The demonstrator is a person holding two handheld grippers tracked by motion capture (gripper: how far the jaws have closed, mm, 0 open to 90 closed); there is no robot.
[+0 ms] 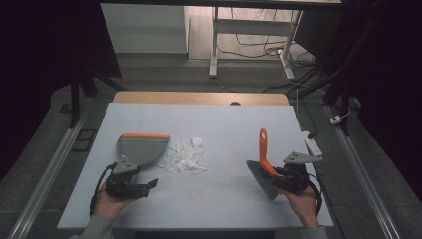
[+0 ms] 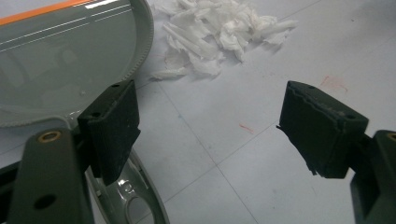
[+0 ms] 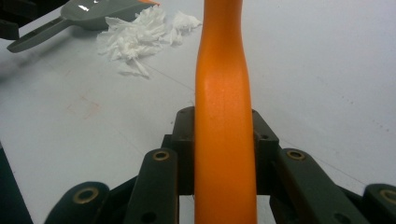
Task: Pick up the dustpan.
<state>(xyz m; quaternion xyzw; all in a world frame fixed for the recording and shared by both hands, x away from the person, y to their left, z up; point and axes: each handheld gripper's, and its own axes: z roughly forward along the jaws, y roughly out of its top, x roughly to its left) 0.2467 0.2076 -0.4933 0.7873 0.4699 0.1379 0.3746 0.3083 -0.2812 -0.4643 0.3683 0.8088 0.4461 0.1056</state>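
High view: the table point(image 1: 209, 119) carries a grey dustpan point(image 1: 143, 148) with an orange front edge at about 9 o'clock from the table's middle. A heap of white paper scraps point(image 1: 185, 155) lies just beside it, at its 3 o'clock. The left gripper point(image 1: 149, 185) sits at the pan's 6 o'clock, near its handle, with the jaws spread and nothing gripped. At 4 o'clock of the table, the right gripper point(image 1: 278, 177) is clamped on the orange handle of a brush point(image 1: 263, 164); the handle points to 12 o'clock and the dark bristles hang toward 7 o'clock.

Left gripper view: both black jaws stand wide apart over bare table. The dustpan point(image 2: 60, 60) fills 10 o'clock, its handle running under the left jaw; whether they touch cannot be told. The scraps point(image 2: 219, 32) lie at 12 o'clock.

Right gripper view: the jaws press on the brush handle point(image 3: 224, 116), which rises to 12 o'clock. The scraps point(image 3: 135, 35) and dustpan point(image 3: 93, 11) lie at 11 o'clock.
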